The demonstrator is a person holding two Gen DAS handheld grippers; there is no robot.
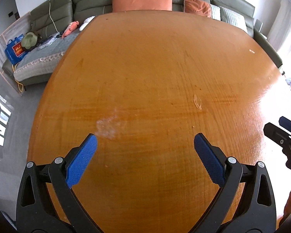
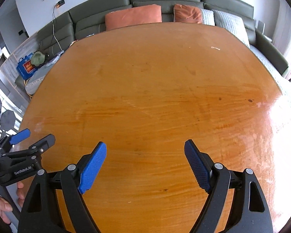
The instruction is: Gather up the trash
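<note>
Small pale scrap (image 2: 215,48) near the tabletop's (image 2: 145,97) far right corner: too small to identify. Right side of tabletop blown out by glare, surface unreadable there. Right gripper (image 1: 281,130) cut off by the frame edge in the left view. Tabletop's near edge hidden behind gripper frames. Clutter on sofa (image 1: 48,40) too blurred to tell.

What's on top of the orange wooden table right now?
The orange wooden table is nearly bare: one small pale scrap near its far right edge and a whitish smudge. Both open grippers cover some of the near edge.
</note>
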